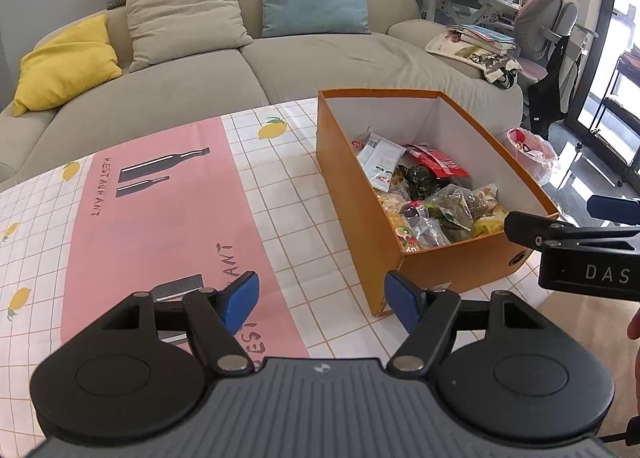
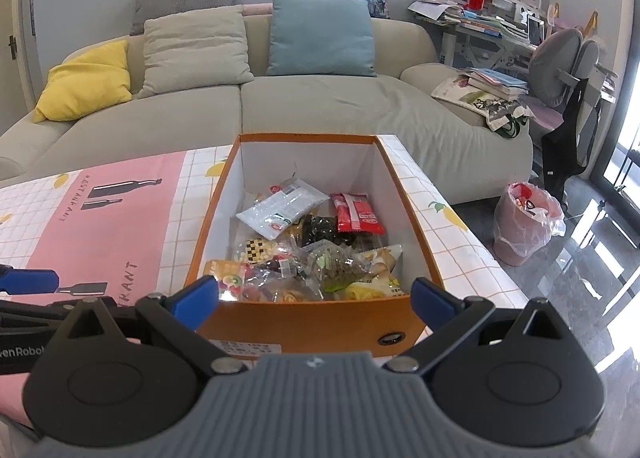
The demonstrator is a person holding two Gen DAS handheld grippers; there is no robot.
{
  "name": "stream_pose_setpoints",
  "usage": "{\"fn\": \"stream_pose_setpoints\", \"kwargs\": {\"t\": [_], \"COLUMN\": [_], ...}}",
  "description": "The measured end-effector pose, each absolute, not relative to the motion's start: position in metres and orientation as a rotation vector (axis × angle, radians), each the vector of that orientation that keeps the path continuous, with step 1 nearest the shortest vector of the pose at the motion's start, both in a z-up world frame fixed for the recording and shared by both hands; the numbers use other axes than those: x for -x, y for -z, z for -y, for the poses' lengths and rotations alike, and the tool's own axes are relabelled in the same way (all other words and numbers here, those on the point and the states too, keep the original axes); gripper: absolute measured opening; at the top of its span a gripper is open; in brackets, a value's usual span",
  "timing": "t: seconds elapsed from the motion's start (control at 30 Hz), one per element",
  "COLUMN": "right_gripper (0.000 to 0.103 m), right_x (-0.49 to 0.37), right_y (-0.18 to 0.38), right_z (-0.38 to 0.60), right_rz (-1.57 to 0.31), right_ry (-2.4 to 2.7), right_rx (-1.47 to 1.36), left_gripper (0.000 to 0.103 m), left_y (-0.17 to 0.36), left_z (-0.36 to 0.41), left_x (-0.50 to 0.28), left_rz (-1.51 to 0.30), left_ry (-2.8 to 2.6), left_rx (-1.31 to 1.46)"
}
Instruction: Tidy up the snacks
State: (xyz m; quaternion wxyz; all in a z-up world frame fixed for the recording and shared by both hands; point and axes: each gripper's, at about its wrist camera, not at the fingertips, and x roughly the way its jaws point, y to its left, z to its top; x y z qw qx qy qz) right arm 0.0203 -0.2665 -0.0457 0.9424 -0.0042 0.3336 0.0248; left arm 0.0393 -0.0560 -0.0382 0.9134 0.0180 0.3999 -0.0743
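My right tool [image 2: 314,296] is spread wide and empty, its 2 blue pads straddling the near end of the orange box [image 2: 312,324] without touching it. My left tool [image 1: 322,300] is just as wide and empty, hovering above the pink-printed tabletop [image 1: 160,218] with the box's near corner just beside its right pad.

The snacks [image 2: 308,250] all sit inside the box, piled toward the near end: a white packet [image 2: 280,210] and a red packet [image 2: 356,214] lie on top at the back, clear wrappers and a yellow bag crowd the front. I see none left on the tabletop, so I judge the sorting nearly finished or done.

The risks from here, as I read them:
- The box is light card. If either tool bumps its near wall, it could slide toward the tabletop's right edge, which is near, with a lined bin [image 2: 520,222] on the floor below.
- Reaching in wide, a pad could catch the rim and tip it.
- The packets overlap loosely, so a pinch could drag 2 at once.
- My tools are near each other and could collide.
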Motion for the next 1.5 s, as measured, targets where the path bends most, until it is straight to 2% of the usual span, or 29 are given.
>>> {"fn": "stream_pose_setpoints", "kwargs": {"t": [1.5], "right_gripper": [0.100], "right_x": [-0.0214], "right_y": [0.0484], "right_z": [0.2632], "right_rz": [-0.701], "right_ry": [-0.072], "right_rx": [0.026], "left_gripper": [0.084], "left_y": [0.0384], "left_z": [0.0517], "left_x": [-0.0354], "left_rz": [-0.842], "left_ry": [0.140], "left_rx": [-0.004]}}
